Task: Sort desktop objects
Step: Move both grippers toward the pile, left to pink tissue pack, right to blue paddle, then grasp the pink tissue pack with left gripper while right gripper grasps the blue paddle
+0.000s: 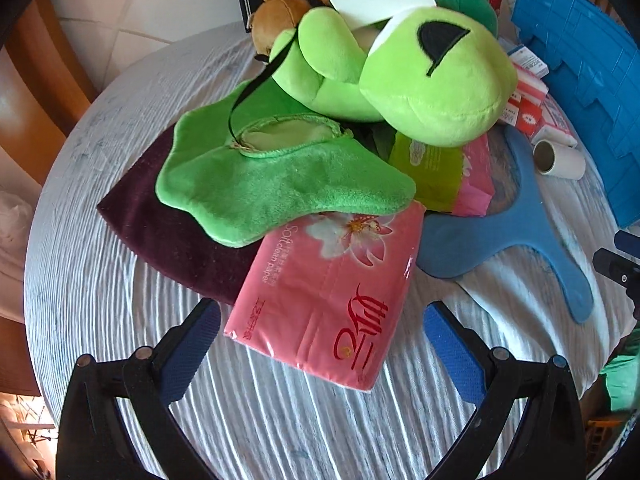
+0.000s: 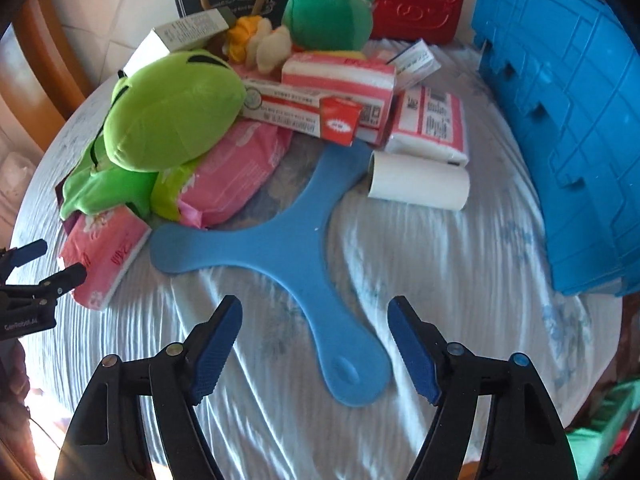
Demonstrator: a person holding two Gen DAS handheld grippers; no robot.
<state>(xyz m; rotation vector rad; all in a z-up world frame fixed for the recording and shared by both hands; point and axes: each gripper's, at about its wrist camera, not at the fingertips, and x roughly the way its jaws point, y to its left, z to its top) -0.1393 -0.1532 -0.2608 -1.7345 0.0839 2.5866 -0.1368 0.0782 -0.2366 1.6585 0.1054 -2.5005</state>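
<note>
A pile lies on a round table with a pale cloth [image 1: 100,280]. A pink tissue pack [image 1: 328,300] sits nearest my left gripper [image 1: 320,312], which is open, its fingers either side of the pack's near end. A lime green plush frog [image 1: 420,80] and a green cloth [image 1: 260,184] lie on a dark purple cloth [image 1: 168,236]. My right gripper [image 2: 316,336] is open above one arm of a blue three-armed boomerang [image 2: 288,248]. A white roll [image 2: 420,180] lies beyond the boomerang.
A blue plastic crate [image 2: 568,128] stands at the right. A red case [image 2: 404,0], a dark green plush [image 2: 328,12], red-and-white boxes [image 2: 320,108] and a black box [image 2: 224,0] crowd the back. My left gripper shows at the right wrist view's left edge [image 2: 44,268].
</note>
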